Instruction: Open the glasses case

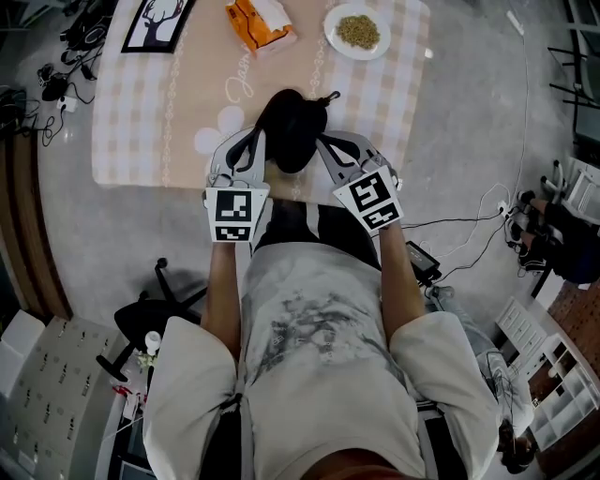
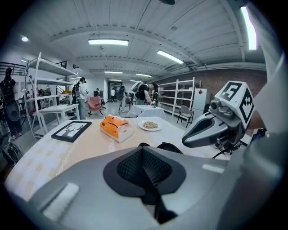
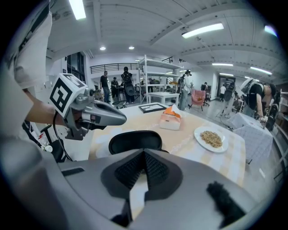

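The black glasses case (image 1: 291,127) sits at the near edge of the checked desk (image 1: 150,112), between the two claws. The left claw (image 2: 143,155) is clenched pad to pad just short of it, and the right claw (image 3: 145,159) is clenched likewise. Farther back on the desk, well apart from the case, lie an orange tissue pack (image 1: 260,22), a plate of grain (image 1: 357,31) and a framed picture (image 1: 157,23).

I see a grey floor (image 1: 487,112) under a checked-cloth table (image 1: 122,141), white shelves (image 2: 45,85) along the sides, a brick wall (image 2: 211,76) and ceiling tube lights (image 2: 108,42).
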Demonstrator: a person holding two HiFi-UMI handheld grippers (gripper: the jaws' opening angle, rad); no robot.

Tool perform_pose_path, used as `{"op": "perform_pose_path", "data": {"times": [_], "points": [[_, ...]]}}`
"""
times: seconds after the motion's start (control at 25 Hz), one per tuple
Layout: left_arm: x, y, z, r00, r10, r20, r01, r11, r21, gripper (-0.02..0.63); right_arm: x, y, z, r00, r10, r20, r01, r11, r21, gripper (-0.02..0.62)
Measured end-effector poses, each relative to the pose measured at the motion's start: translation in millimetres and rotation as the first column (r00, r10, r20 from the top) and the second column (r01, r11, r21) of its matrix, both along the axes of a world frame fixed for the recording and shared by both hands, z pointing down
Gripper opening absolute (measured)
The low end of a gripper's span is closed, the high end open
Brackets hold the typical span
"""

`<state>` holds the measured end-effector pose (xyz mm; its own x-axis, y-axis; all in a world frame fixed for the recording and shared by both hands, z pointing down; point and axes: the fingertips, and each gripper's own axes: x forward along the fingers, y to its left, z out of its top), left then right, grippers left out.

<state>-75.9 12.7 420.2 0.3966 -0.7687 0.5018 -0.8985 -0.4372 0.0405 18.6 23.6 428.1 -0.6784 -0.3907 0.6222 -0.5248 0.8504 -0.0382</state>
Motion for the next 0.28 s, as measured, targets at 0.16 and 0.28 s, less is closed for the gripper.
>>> {"op": "perform_pose_path", "data": {"times": [0.16, 0.28], "points": [[-0.3, 2.7, 0.6, 1.0, 0.001, -0.001, -0.001, 1.0, -0.005, 0.005, 0.0, 1.3, -0.9, 1.0, 0.001, -0.004, -0.001, 1.0, -0.001, 0.014], [-1.1, 4.6, 0.3, 1.0, 0.002, 0.001, -0.002, 1.0, -0.01, 0.005, -0.6, 2.4, -1.7, 1.0, 0.001, -0.007, -0.001, 1.0, -0.004, 0.014]]}}
